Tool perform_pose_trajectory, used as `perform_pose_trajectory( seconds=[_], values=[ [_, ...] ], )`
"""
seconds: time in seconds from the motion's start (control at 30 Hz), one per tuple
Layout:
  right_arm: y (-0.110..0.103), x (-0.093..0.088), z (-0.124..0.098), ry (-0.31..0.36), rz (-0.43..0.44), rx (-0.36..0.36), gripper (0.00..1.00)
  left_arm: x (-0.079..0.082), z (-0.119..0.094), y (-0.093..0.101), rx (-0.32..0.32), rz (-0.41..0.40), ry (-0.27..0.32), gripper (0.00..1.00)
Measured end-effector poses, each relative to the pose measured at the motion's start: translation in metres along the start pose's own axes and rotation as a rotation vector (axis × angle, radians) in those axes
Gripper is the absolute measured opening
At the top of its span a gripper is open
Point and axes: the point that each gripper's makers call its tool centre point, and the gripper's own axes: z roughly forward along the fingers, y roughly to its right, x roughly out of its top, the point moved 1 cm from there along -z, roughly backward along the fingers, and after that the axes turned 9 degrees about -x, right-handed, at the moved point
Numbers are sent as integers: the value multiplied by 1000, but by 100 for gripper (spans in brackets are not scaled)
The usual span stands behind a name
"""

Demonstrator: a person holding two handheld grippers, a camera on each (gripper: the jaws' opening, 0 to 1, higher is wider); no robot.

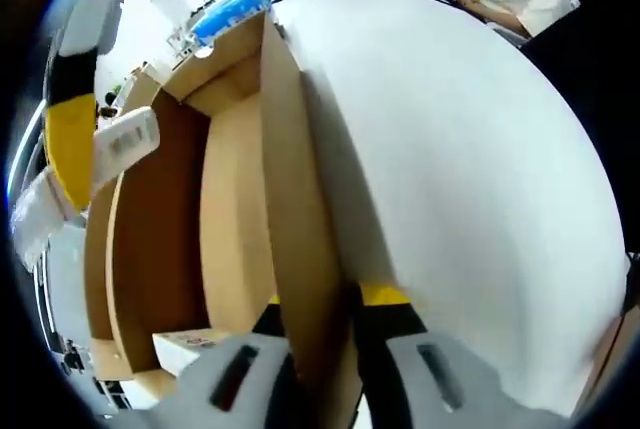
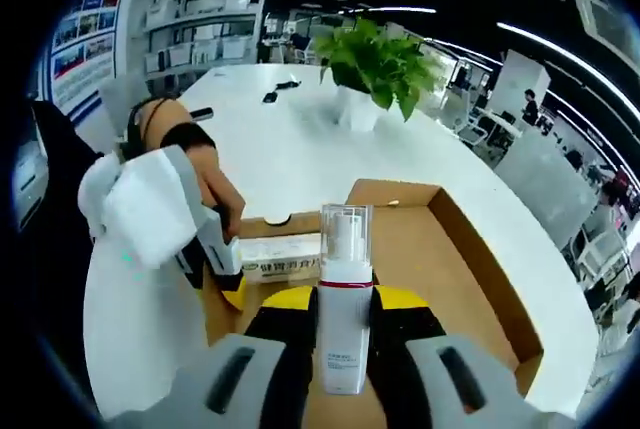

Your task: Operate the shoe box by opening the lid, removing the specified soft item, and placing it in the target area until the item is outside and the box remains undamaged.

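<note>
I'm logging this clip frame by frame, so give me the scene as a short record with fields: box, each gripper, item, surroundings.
box: brown cardboard box, open, on the white table
left gripper: left gripper shut on the box wall
right gripper: right gripper shut on a white pump bottle, held upright over the box
other contents: small white carton with print, at the box's far end
surroundings: potted plant on the table

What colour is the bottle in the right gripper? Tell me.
White bottle with a red band and clear cap, clearest in the right gripper view.
</note>
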Motion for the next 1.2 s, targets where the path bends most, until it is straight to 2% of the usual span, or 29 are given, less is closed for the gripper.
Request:
perform_pose_trajectory(
  seconds=[0.03, 0.13, 0.17, 0.23, 0.27, 0.43, 0.73, 0.83, 0.9, 1.2],
  values=[
    [3, 5, -6, 46, 42, -18, 20, 0, 0, 0, 0, 0, 0, 11],
    [3, 11, -19, 116, 121, -46, 20, 0, 0, 0, 0, 0, 1, 11],
    [0, 10, -23, 124, 114, -33, 20, 0, 0, 0, -1, 1, 1, 11],
    [-1, 13, -31, 178, 131, -59, 20, 0, 0, 0, -1, 1, 1, 11],
    [-3, 10, -34, 170, 124, -54, 20, 0, 0, 0, -1, 2, 1, 11],
    [0, 12, -40, 216, 146, -85, 20, -1, 0, -1, 0, 1, 1, 11],
    [5, 21, -66, 340, 203, -159, 20, -1, 0, 0, 2, 3, -1, 11],
    [5, 16, -77, 342, 205, -188, 20, -1, 0, 0, 2, 4, -4, 11],
    [7, 15, -85, 374, 264, -201, 20, 0, 0, 0, 2, 4, -5, 11],
    [13, -1, -123, 419, 281, -291, 20, 0, 1, 1, 2, 5, 0, 11]
  ],
)
